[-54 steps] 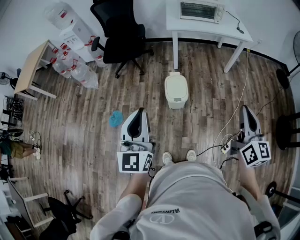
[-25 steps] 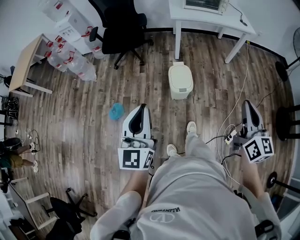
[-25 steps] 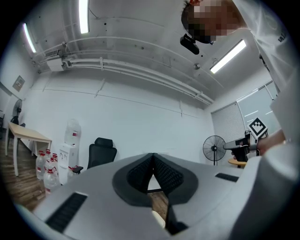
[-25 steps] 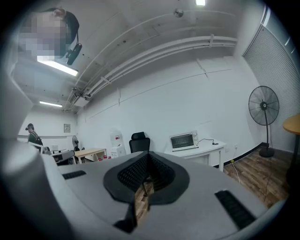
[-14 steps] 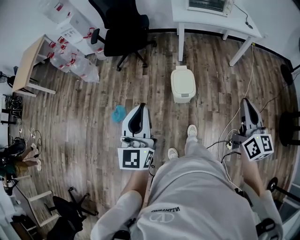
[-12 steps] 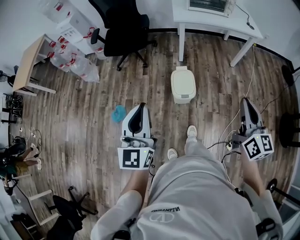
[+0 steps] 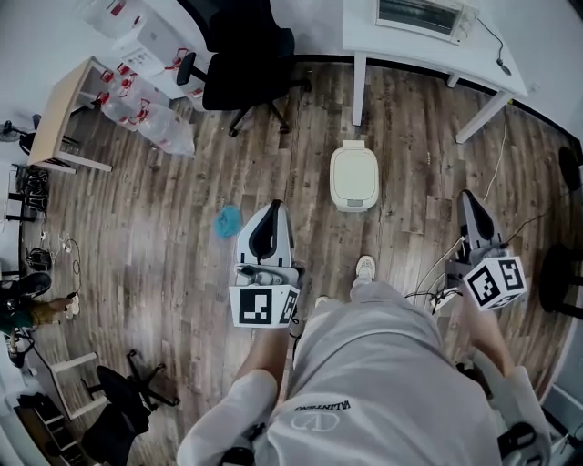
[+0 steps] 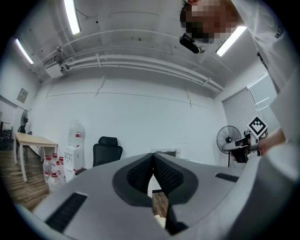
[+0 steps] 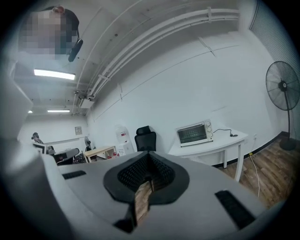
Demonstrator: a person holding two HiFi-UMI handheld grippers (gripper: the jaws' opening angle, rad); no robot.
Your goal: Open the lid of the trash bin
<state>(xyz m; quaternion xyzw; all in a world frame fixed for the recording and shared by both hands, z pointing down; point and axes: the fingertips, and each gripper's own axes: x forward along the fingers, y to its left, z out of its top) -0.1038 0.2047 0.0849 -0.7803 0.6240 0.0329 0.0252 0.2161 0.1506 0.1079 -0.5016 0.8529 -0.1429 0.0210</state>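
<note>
- Head view: bin (image 7: 354, 176) on floor, lid down, near table (image 7: 357, 35), well ahead of both grippers.
- Left gripper (image 7: 265, 238), right gripper (image 7: 467, 218): fingers together, empty.
- Risk: closed fingers probably skid off lid, shoving bin.

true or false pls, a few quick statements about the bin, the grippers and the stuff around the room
1. The trash bin has its lid down. True.
2. The left gripper touches the trash bin. False: it is held clear of it, nearer the person.
3. A toaster oven sits on the white table. True.
4. The right gripper holds a blue thing. False: its jaws are together on nothing; the blue thing lies on the floor.
</note>
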